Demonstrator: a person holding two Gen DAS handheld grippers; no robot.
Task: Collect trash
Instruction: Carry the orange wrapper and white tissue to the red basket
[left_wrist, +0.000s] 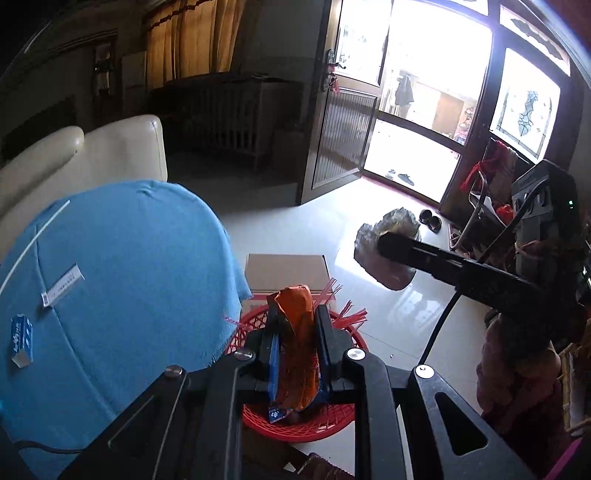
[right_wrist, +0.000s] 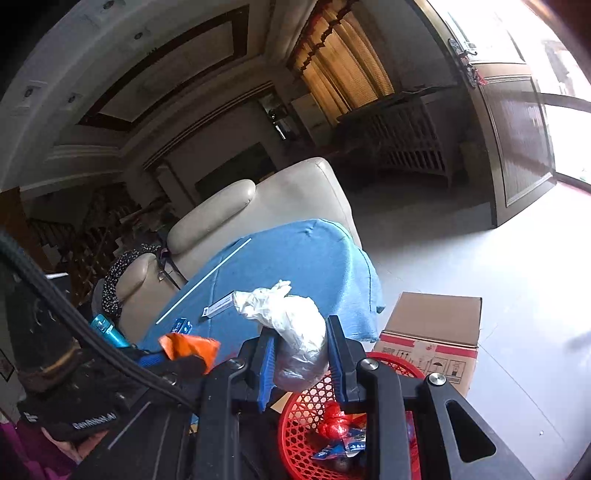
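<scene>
Left gripper (left_wrist: 297, 332) pinched a crumpled orange foil wrapper (left_wrist: 299, 354) above the round red plastic mesh basket (right_wrist: 299, 424); right gripper (right_wrist: 301, 354) clamped a wadded clear plastic bag (right_wrist: 291, 325) over the same basket, which held a red foil ball (right_wrist: 334, 422) and blue wrappers (right_wrist: 347, 445), beside a brown cardboard box (right_wrist: 436, 325).

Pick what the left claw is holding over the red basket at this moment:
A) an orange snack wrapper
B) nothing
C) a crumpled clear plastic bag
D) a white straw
A: in the left wrist view the left claw is shut on an orange snack wrapper above the red basket; the crumpled clear plastic bag is in the right claw.
</scene>
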